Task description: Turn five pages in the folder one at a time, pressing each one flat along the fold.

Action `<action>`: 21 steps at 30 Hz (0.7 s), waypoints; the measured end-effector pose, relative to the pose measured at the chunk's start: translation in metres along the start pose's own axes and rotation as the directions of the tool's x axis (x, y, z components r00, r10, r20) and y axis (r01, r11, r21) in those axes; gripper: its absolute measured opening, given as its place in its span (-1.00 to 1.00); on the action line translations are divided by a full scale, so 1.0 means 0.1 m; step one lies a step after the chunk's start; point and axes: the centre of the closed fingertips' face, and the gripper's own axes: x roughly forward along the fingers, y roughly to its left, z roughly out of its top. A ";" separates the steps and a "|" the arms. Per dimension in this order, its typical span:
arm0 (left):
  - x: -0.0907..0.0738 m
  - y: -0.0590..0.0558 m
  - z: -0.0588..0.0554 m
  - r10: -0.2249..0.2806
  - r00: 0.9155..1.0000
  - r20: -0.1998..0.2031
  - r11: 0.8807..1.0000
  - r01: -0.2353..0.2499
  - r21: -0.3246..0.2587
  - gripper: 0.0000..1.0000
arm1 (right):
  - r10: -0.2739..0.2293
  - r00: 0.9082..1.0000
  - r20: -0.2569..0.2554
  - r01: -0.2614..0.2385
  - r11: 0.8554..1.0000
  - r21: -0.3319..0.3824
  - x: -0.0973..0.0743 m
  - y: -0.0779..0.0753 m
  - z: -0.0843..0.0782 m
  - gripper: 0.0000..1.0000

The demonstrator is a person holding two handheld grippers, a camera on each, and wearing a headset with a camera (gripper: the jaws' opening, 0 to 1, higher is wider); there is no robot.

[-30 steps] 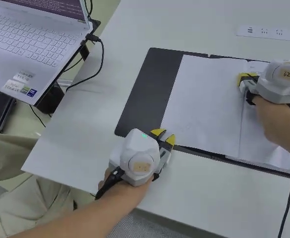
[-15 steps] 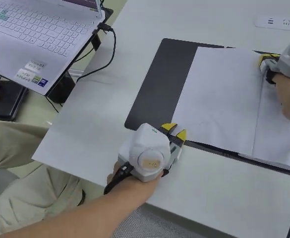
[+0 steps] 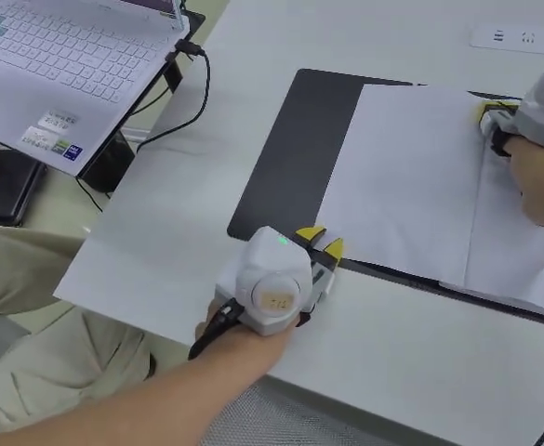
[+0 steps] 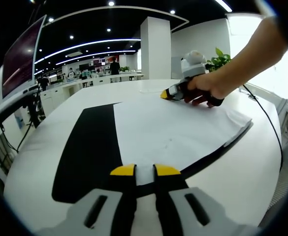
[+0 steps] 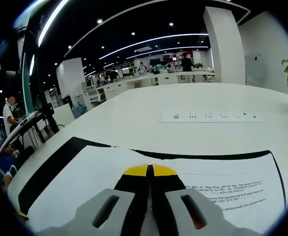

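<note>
Long light strips (image 5: 148, 42) are glowing across the dark ceiling. A white column (image 4: 155, 49) is standing behind rows of desks, and daylight is pouring through a window (image 4: 242, 32) by a leafy plant (image 4: 218, 58). A laptop (image 3: 58, 56) is sitting open beside the white table (image 3: 420, 28), which is carrying a power strip (image 5: 210, 117).

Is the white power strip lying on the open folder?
No, the power strip lies on the bare table beyond the folder.

You are in a large open-plan office. You sit at a wide white table (image 3: 364, 37) with a laptop (image 3: 58, 74) at one side and a power strip (image 5: 210, 117) lying on it. Around you are white columns (image 4: 156, 49), long ceiling light strips (image 5: 148, 42), rows of desks (image 5: 134, 83) with people, and a potted plant (image 4: 217, 59).
</note>
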 end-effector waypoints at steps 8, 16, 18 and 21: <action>0.00 0.00 0.00 -0.001 1.000 0.001 1.000 0.001 0.005 -0.77 | 0.027 1.000 -0.001 -0.027 1.000 -0.013 -0.22 0.11 -0.15 -1.00; -0.01 0.00 0.00 -0.001 1.000 0.001 1.000 0.001 0.007 -0.77 | 0.047 0.999 -0.007 -0.047 0.999 -0.014 -0.48 0.22 -0.26 -1.00; -0.01 0.00 0.00 0.000 1.000 0.001 1.000 0.000 0.006 -0.77 | 0.054 0.998 -0.011 -0.054 0.998 -0.007 -0.54 0.24 -0.29 -1.00; -0.02 0.00 0.00 -0.001 1.000 0.001 1.000 0.001 0.007 -0.77 | 0.057 0.998 -0.010 -0.057 0.998 0.000 -0.61 0.26 -0.30 -1.00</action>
